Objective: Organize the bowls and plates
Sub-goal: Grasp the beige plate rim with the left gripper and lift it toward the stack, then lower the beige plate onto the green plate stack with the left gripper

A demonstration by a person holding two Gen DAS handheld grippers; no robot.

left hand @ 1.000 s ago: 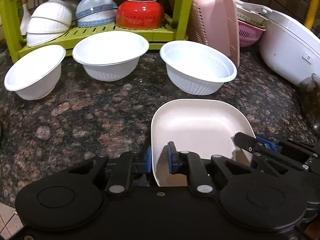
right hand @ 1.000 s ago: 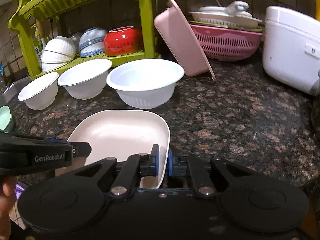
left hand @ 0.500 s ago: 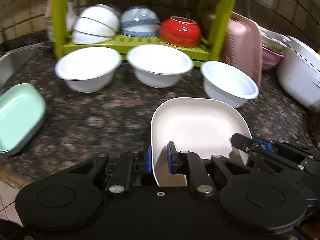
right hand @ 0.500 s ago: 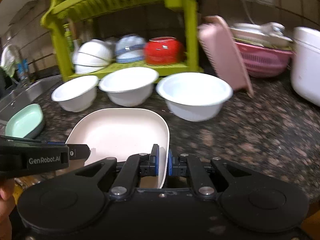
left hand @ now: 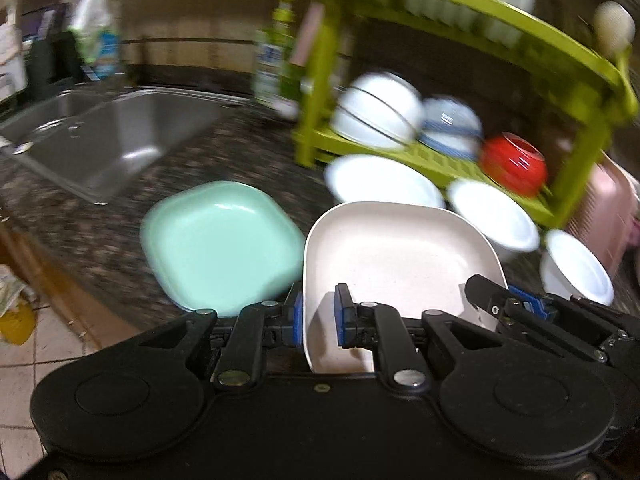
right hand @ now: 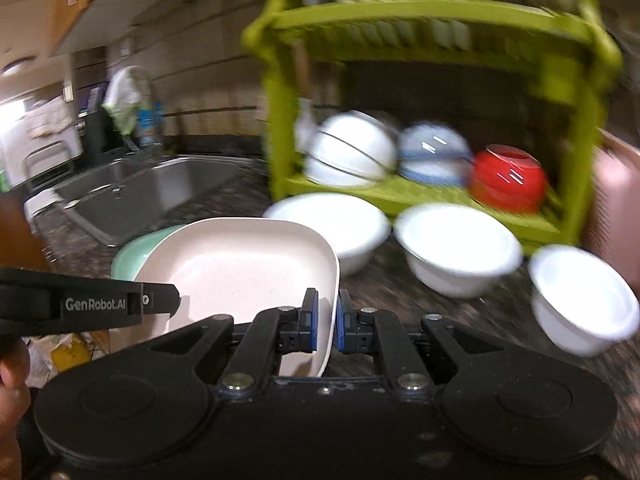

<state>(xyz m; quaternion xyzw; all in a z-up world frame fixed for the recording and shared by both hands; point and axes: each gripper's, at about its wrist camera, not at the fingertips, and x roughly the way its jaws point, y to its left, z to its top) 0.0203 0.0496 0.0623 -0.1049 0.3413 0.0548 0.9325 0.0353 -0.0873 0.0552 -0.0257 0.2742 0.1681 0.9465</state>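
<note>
Pinching opposite edges of one cream square plate (left hand: 400, 256), both tongs are seen at the bottom of their own views. The left tongs (left hand: 318, 318) are clamped on the plate's left rim, blue pads on either side of it; the right tongs (right hand: 325, 320) are clamped on its right rim in the same way. In the right wrist view the left tool's black finger, marked GenRobot.AI, is seen reaching in from the left, with part of a hand (right hand: 12, 380) at the frame edge.

The plate is held above the dark speckled granite bench (left hand: 80, 220), just beside a mint-green square plate (left hand: 216, 240) that lies flat on the bench — in the right wrist view the cream plate overlaps the green one's near edge; whether they touch cannot be told.

Three white bowls (right hand: 456, 252) are lined up on the bench in front of a lime-green dish rack (right hand: 440, 20). On the rack's lower shelf white bowls, a blue-banded bowl (right hand: 434, 156) and a red bowl (right hand: 508, 178) are tipped on their sides, and white plates stand in the top tier. A steel sink (left hand: 108, 140) is set into the bench to the left. Much of both views is blurred.
</note>
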